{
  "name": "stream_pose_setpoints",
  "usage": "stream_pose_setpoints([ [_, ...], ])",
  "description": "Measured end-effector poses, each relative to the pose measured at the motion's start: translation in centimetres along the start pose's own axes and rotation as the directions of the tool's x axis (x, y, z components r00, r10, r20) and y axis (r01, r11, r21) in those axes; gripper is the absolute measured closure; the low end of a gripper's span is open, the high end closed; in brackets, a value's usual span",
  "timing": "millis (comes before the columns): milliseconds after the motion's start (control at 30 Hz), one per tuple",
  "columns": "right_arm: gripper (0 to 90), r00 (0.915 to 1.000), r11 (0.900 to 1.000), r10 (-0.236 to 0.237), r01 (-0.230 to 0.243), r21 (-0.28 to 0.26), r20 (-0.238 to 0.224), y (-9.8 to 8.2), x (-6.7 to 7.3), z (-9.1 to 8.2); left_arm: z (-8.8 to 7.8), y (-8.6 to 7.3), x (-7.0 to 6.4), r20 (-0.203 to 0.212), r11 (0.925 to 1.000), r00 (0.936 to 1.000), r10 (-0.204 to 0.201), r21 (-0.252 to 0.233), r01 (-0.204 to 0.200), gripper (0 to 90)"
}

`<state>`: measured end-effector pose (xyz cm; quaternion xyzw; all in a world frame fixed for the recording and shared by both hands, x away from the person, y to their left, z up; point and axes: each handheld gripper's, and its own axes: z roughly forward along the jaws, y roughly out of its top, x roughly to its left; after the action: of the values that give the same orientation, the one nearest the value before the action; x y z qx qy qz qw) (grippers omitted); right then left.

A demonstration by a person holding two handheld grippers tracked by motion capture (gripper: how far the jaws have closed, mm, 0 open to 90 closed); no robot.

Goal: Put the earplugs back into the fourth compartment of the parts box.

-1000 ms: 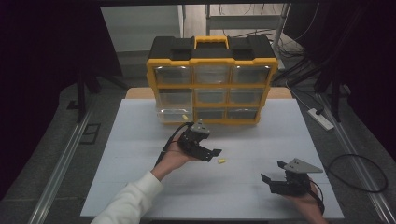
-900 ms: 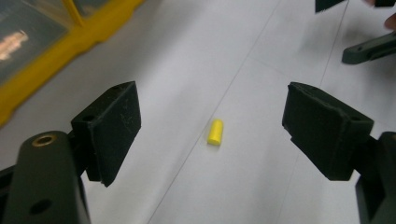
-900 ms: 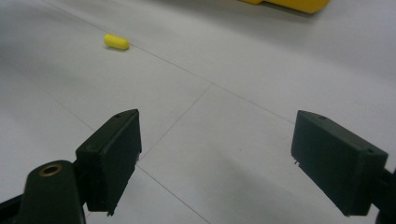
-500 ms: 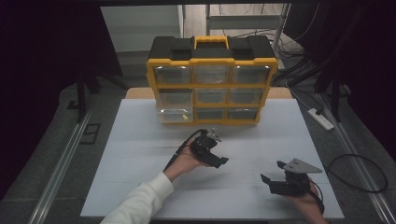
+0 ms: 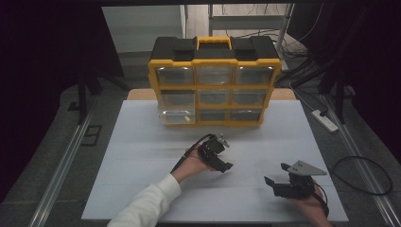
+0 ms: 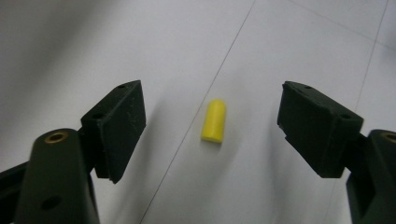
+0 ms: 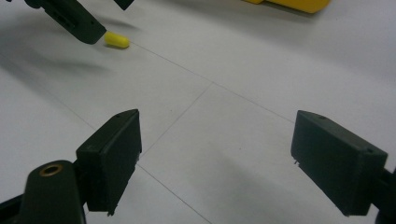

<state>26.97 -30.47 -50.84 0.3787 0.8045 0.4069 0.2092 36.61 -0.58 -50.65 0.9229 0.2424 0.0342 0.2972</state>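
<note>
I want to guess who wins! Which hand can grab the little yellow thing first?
Probably the left. The left gripper hangs open right over the yellow piece, which lies between its jaws. The right gripper is open too, but farther away.

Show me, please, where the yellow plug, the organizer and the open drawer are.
Yellow plug (image 6: pixel 214 121), left gripper view: middle of its body.
Organizer (image 5: pixel 214 48), high view: black top by the handle.
Open drawer (image 5: pixel 176 117), high view: its clear front wall.
</note>
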Motion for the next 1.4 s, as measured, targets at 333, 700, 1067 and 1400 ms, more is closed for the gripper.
stream_pose_setpoints([
  [333, 17.1, 1.0000, 1.000, -0.001, 0.001, 0.001, 0.004, 0.0, 0.0, 0.0, 0.7, -0.1, -0.3, -0.022, 0.9980, 0.9985, 0.050, 0.039, -0.049, 37.7],
  [700, 17.2, 0.9999, 1.000, 0.000, 0.000, -0.003, 0.010, 0.0, -0.1, 0.0, 0.9, -0.1, -0.4, -0.014, 0.9961, 0.9975, 0.069, 0.056, -0.068, 63.7],
  [1067, 17.2, 0.9999, 1.000, 0.001, -0.001, -0.004, 0.015, 0.0, -0.1, -0.1, 0.3, -0.2, -0.5, -0.034, 0.9975, 0.9972, 0.066, 0.029, -0.065, 78.6],
  [1400, 17.2, 0.9999, 1.000, 0.001, -0.001, -0.002, 0.017, 0.0, -0.1, -0.1, -2.6, -0.5, -0.1, -0.003, 0.9930, 0.9999, 0.013, -0.117, -0.013, 78.8],
])
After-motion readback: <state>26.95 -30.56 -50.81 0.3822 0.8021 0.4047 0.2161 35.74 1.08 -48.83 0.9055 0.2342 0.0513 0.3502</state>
